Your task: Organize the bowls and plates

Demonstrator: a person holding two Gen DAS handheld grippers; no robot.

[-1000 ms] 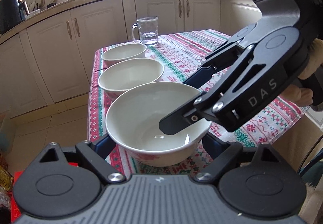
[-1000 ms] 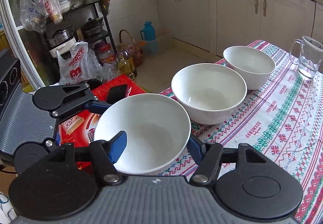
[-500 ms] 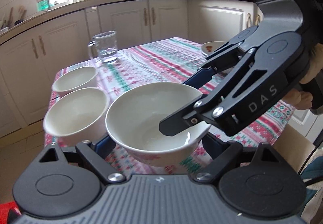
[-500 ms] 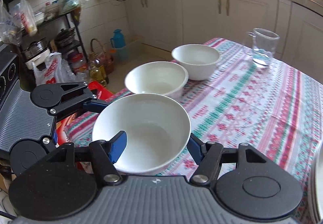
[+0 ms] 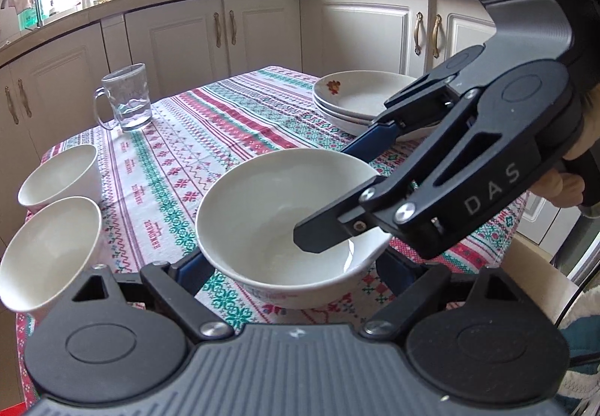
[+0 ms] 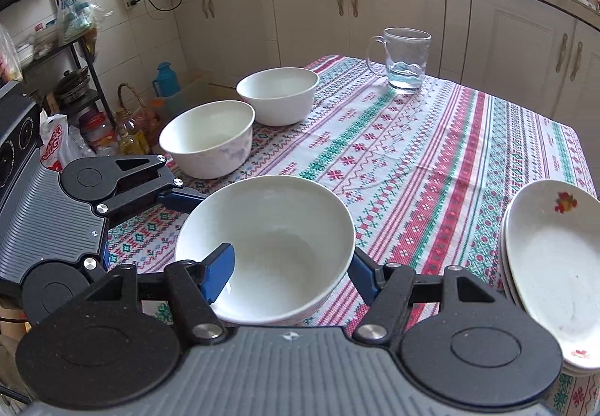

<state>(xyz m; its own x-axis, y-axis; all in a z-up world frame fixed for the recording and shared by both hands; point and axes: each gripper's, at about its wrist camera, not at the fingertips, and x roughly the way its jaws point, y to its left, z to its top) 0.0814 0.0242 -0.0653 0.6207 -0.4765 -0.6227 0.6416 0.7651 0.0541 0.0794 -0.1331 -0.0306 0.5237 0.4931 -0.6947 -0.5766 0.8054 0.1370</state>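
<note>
"DAS" lettering on right hand-held gripper (image 5: 339, 211)

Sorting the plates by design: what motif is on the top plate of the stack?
A small red and orange flower print near the rim of the top plate, otherwise white; the right wrist view shows it best.

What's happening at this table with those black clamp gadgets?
A person holds a white bowl with two handheld grippers. The right gripper pinches its rim, one of its fingers inside; the left gripper cradles it from outside. Two more bowls, a glass mug and stacked plates sit on the patterned tablecloth.
</note>
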